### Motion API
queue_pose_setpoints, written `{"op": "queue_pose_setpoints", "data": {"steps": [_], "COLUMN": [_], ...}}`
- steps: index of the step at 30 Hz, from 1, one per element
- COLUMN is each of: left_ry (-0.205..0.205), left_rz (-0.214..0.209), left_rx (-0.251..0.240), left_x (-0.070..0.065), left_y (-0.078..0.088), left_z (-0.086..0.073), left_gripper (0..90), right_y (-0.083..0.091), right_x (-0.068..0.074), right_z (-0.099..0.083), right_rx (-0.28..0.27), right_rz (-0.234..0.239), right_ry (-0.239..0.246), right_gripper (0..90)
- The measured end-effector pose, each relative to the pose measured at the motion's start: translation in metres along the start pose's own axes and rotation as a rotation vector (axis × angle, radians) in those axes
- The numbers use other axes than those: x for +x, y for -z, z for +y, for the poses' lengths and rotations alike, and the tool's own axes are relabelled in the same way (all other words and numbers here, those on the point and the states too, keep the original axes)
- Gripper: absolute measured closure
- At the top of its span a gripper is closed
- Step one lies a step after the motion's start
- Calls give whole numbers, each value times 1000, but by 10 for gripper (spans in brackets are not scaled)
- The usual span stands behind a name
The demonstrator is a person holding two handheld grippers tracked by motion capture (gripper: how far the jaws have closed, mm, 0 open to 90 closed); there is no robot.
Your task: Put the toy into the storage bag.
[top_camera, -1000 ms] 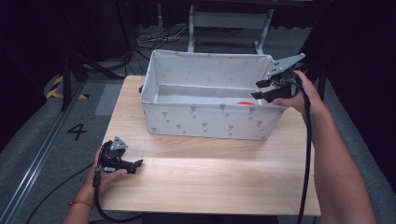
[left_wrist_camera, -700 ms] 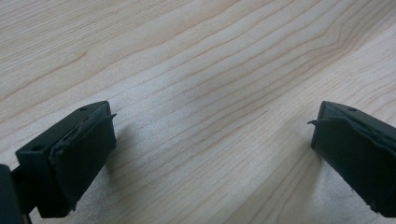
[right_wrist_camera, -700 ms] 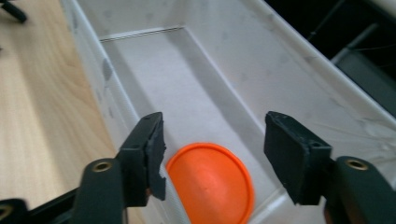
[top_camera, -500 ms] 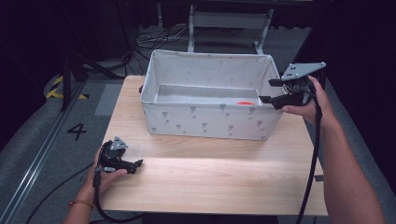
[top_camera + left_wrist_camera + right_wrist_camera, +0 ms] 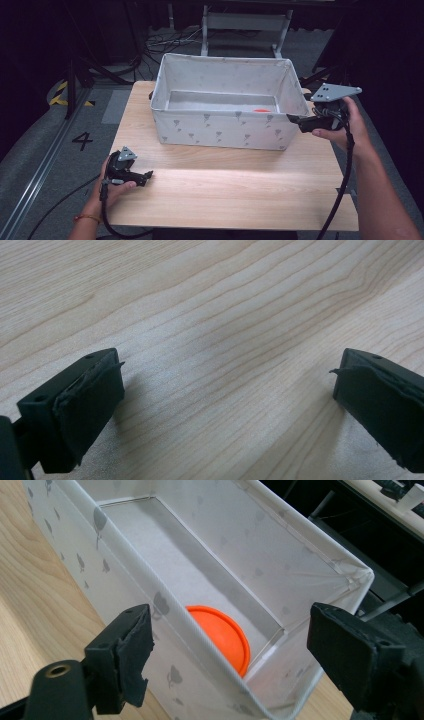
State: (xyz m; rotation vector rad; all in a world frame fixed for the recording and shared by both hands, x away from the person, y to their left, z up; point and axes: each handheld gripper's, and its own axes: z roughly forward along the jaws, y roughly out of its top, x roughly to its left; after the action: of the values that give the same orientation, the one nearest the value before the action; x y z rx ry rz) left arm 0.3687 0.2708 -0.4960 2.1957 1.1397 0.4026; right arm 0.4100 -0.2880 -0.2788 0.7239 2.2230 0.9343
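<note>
orange disc [image 5: 220,635]: near edge hidden behind bin wall [image 5: 165,630] | high view: disc a small blur

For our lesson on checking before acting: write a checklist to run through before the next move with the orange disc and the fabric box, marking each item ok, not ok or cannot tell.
1. Orange disc lies on the floor of the fabric box: ok.
2. Right gripper has just been opening, nothing between its jaws: ok.
3. Right gripper outside the box, beside its end wall: ok.
4. Left gripper open and holding nothing over the table: ok.
5. Box upright: ok.
6. Further things to put in: cannot tell.
</note>
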Motion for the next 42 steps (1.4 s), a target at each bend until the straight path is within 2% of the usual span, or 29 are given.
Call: {"op": "queue_pose_setpoints", "data": {"steps": [6, 9, 16, 23, 32, 34, 42], "left_ry": [0, 3, 7, 7, 7, 7, 7], "left_rz": [3, 5, 3, 3, 3, 3, 3], "left_rx": [-1, -3, 0, 0, -1, 0, -1], "left_x": [0, 0, -1, -1, -1, -1, -1], "left_y": [0, 0, 0, 0, 0, 0, 0], "left_z": [0, 0, 0, 0, 0, 0, 0], "left_gripper": [3, 3, 3, 3, 3, 3, 3], "right_y": [13, 20, 29, 32, 30, 27, 15], "right_x": [6, 11, 18, 28, 33, 35, 40], "right_z": [-11, -22, -42, -74, -98, -108, -128], "right_rx": [-40, -56, -67, -39, -7, 9, 42], "right_rz": [-22, -28, -54, -73, -84, -89, -71], "right_ry": [-15, -12, -17, -22, -32, -40, -69], "right_gripper": [206, 200, 199, 197, 195, 195, 192]}}
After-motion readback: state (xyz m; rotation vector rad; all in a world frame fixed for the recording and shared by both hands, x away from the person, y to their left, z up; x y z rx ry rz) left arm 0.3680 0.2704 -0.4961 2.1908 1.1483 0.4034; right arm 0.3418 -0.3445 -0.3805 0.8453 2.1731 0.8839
